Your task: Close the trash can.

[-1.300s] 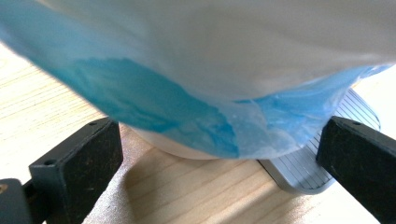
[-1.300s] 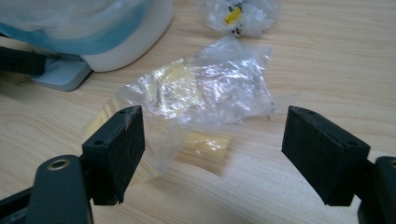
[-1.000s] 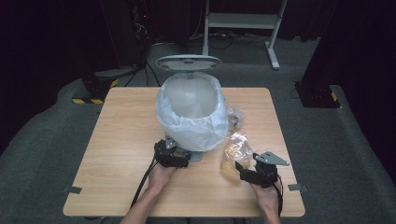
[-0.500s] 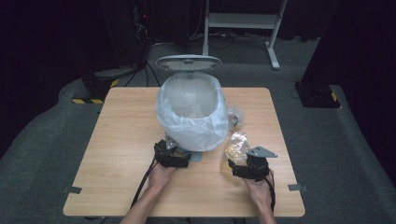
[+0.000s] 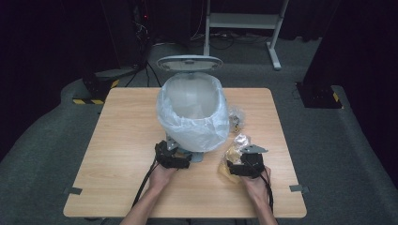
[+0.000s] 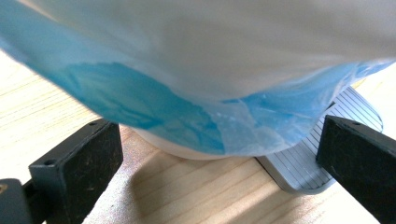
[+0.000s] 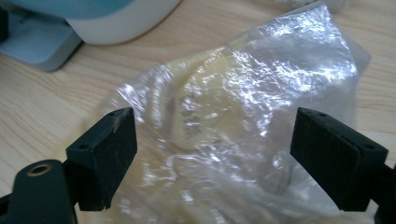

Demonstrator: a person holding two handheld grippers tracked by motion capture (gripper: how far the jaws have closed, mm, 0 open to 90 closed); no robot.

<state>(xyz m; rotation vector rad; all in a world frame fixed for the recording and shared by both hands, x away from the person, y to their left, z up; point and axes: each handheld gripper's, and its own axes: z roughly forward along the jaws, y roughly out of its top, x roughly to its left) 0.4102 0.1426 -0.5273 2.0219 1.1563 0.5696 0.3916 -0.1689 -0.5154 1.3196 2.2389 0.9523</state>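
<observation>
The step looks like picking up the wrapper for the bin. To do it well, lower the right hand-held gripper so its spread jaws straddle the crinkled middle, then close firmly, since thin film slips. The wrapper lies flat on the tabletop, at 4 o'clock from the bin, directly between the jaws. The left hand-held gripper, also spread, sits at the bin's pedal.
</observation>
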